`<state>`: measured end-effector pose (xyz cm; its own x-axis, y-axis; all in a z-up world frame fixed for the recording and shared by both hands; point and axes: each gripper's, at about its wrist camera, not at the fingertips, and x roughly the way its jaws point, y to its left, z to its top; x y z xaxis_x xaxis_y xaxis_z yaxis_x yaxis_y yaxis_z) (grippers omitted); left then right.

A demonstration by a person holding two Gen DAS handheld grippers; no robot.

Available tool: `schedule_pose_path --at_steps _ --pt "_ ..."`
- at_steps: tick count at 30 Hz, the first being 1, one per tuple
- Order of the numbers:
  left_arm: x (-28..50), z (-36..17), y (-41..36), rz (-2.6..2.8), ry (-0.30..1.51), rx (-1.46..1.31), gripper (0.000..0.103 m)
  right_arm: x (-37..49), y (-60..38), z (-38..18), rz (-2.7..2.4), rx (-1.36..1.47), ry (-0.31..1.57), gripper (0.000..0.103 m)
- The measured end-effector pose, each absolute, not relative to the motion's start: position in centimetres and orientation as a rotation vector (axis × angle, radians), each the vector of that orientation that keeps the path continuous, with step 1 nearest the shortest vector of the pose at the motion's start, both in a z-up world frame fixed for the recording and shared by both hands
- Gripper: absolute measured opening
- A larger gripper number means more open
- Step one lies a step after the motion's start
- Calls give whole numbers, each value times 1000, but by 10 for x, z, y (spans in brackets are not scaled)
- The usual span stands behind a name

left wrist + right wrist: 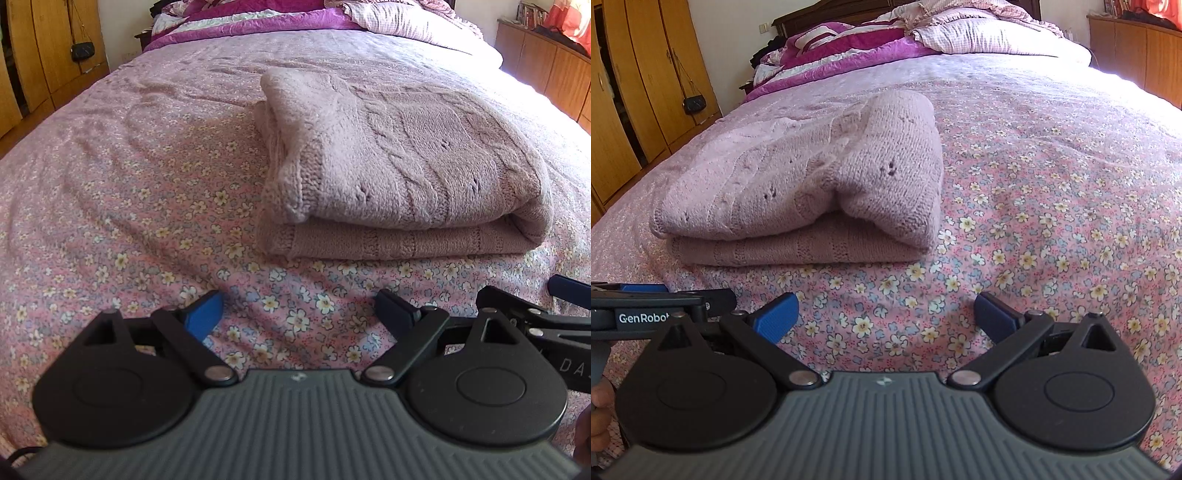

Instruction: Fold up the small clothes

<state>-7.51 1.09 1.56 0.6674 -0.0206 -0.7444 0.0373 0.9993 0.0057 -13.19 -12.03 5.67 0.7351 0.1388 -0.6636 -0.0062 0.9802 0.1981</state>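
- At the far left, a wooden wardrobe (635, 92) lines the wall, with a small dark purse (693, 104) hanging from one door.
- The left hand-held gripper (299, 314) hangs just above a bed (129, 221) covered in a pink flowered sheet. Its blue-padded jaws are spread wide, with only bare sheet between them.
- A pink knitted sweater (406, 166) lies folded into a thick stack on the bed. It sits ahead of this hand-held gripper and off to its right, near but not touching. Its long axis runs across the view, from left to right.
- The right hand-held gripper (886, 314) is also released, jaws wide and empty. From it, the sweater lies ahead and to the left.
- The two sit side by side, the sweater's near edge roughly centred ahead of the pair; neither looks clearly nearer.
- The fold looks complete or close to it.
- Beyond, rumpled magenta bedding (849, 40) is heaped at the head of the bed.
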Motion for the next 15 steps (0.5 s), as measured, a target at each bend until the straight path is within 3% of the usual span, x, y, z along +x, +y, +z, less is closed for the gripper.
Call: schedule_pose_path --at_steps 15 --pt "-74 15 12 -37 837 9 91 -128 -117 54 73 169 744 103"
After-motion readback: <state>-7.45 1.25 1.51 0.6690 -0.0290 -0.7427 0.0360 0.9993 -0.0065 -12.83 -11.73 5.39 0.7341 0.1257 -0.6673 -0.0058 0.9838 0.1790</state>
